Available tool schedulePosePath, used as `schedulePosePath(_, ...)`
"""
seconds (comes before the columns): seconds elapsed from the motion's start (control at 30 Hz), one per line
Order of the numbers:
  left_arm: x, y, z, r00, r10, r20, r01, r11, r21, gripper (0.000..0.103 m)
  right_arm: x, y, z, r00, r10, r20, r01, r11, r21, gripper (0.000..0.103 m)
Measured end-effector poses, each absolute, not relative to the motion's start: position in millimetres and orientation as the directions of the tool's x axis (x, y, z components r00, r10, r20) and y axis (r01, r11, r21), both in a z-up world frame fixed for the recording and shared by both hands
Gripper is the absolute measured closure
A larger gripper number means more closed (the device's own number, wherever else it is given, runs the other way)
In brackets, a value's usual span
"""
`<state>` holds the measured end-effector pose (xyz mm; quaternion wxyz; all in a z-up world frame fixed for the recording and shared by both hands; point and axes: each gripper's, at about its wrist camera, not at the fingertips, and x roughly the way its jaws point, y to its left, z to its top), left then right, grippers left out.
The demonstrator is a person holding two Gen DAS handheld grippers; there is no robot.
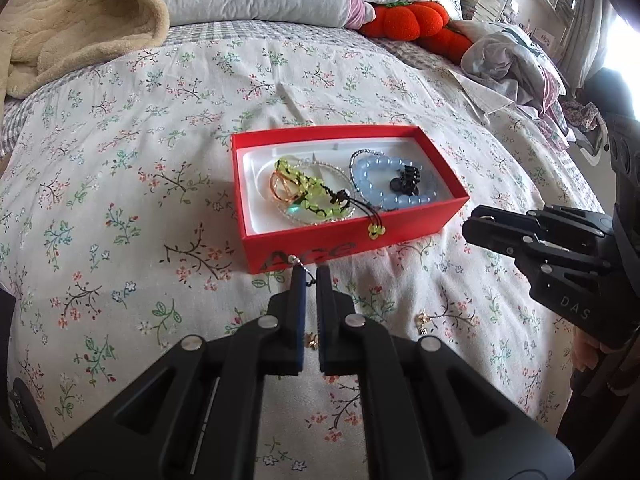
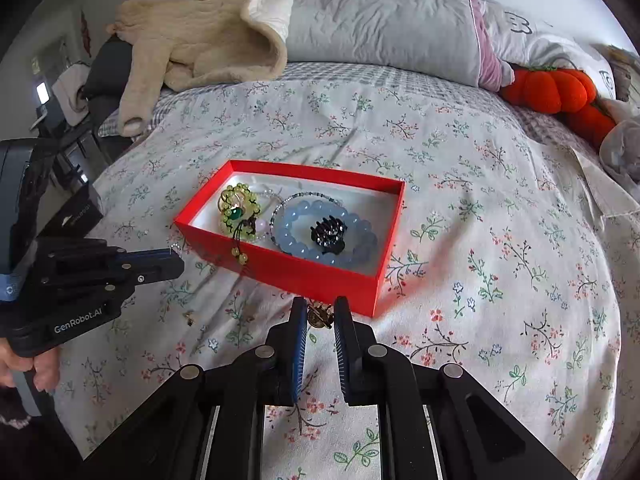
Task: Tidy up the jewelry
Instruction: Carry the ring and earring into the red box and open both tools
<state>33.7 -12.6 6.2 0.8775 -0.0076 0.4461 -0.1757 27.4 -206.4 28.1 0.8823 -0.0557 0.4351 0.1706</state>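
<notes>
A red box (image 1: 344, 246) (image 2: 320, 276) lies on the floral bedspread. It holds a green bead bracelet (image 1: 308, 196) (image 2: 240, 208), a pale blue bead bracelet (image 1: 384, 178) (image 2: 320, 220), a black hair claw (image 1: 406, 180) (image 2: 328, 234) and a gold ring (image 1: 282, 190). My left gripper (image 1: 311, 274) (image 2: 176, 258) is just in front of the box, jaws nearly closed on a thin silver chain (image 1: 298, 266). My right gripper (image 2: 320, 312) (image 1: 470, 226) is narrowly open around a small gold piece (image 2: 319, 316) by the box's near corner.
Two small gold pieces (image 1: 422, 320) (image 1: 311, 340) lie loose on the bedspread near my left gripper; one shows in the right wrist view (image 2: 188, 317). A beige blanket (image 2: 200, 40), pillows (image 2: 380, 20) and an orange plush pumpkin (image 2: 556, 86) lie at the bed's far end.
</notes>
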Motion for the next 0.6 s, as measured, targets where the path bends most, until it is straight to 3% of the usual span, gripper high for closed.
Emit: schedulePosePath(0.6,65,-16,9,0.574,-0.307,-0.759,0.237,0.950,-0.205,0.097,50,-209,45,0.612,0.242,-0.753,-0.285,0.956,0.076,0.089)
